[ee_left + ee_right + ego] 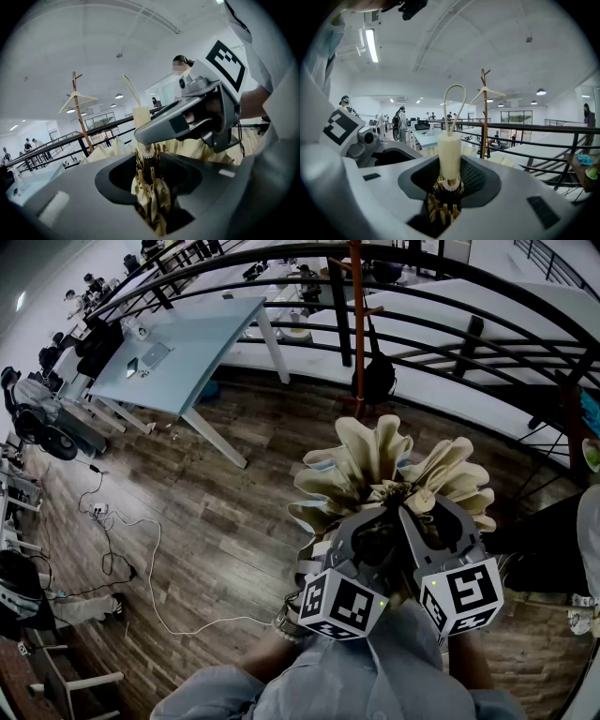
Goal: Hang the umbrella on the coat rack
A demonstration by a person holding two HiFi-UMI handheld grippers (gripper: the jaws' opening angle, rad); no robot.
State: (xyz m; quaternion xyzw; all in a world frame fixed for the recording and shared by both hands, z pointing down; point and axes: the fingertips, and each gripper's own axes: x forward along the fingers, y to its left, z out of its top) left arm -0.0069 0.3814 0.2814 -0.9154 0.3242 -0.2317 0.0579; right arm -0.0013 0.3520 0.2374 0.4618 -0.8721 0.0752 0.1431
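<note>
A cream folding umbrella (384, 470) is held in front of me, its loose canopy folds flaring away from both grippers. My left gripper (370, 524) is shut on the bundled ribs and fabric (150, 187). My right gripper (431, 514) is shut on the rib tips just below the cream handle (450, 152). The handle's strap loop (454, 101) stands up from it. The coat rack (357, 315), a brown pole with pegs, stands ahead by the railing. It appears in the left gripper view (79, 117) and in the right gripper view (484, 112), with a pale hanger (487, 93) on it.
A black bag (378, 379) hangs low on the rack. A black curved railing (450, 315) runs behind it. A light blue table (187, 343) stands at the left, with cables (122, 549) on the wood floor. People stand far off near desks (401, 124).
</note>
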